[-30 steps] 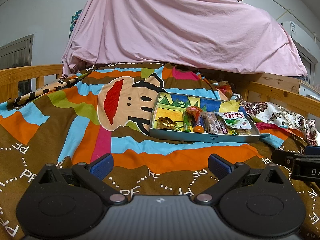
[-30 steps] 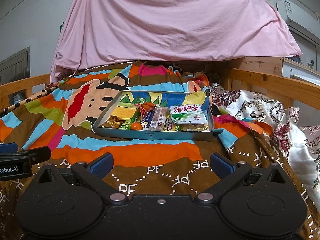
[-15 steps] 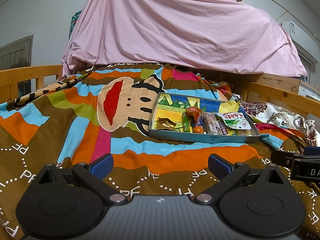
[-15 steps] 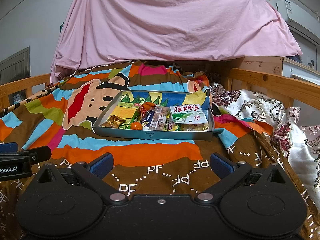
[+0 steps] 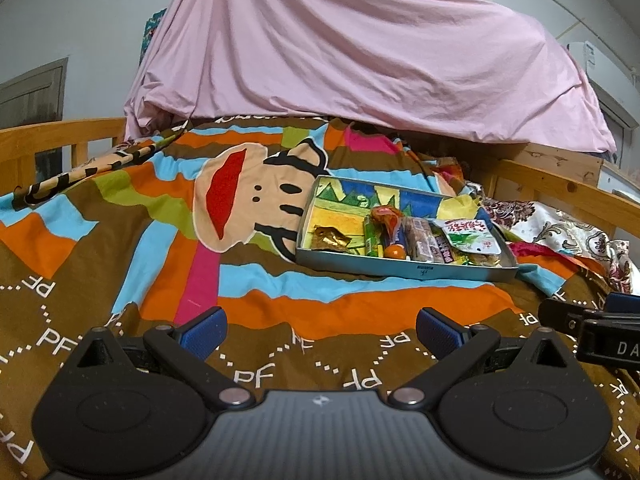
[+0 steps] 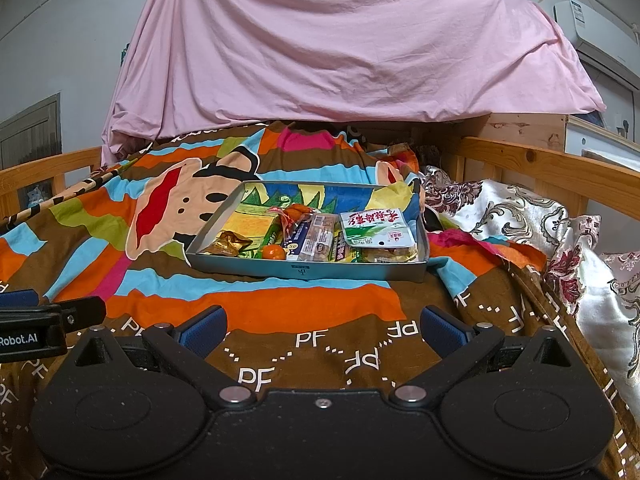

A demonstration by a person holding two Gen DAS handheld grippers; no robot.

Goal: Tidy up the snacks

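Observation:
A grey metal tray (image 5: 404, 270) (image 6: 304, 270) lies on the colourful blanket ahead of both grippers. It holds several snacks: a gold wrapped sweet (image 5: 330, 237) (image 6: 226, 243), a small orange ball (image 5: 394, 252) (image 6: 274, 252), a green stick pack (image 5: 370, 236), brown bar packs (image 5: 418, 236) (image 6: 316, 236) and a white-green pouch (image 5: 470, 236) (image 6: 374, 227). My left gripper (image 5: 318, 328) is open and empty, well short of the tray. My right gripper (image 6: 322, 326) is open and empty, also short of the tray.
The blanket (image 5: 160, 240) covers a bed with wooden rails (image 5: 60, 136) (image 6: 560, 168). A pink sheet (image 5: 360, 48) drapes over a heap behind. A patterned satin cloth (image 6: 520, 216) lies at the right. Each gripper shows at the other view's edge (image 5: 592, 332) (image 6: 36, 324).
Both grippers have barely moved. The tray and snacks stay in place.

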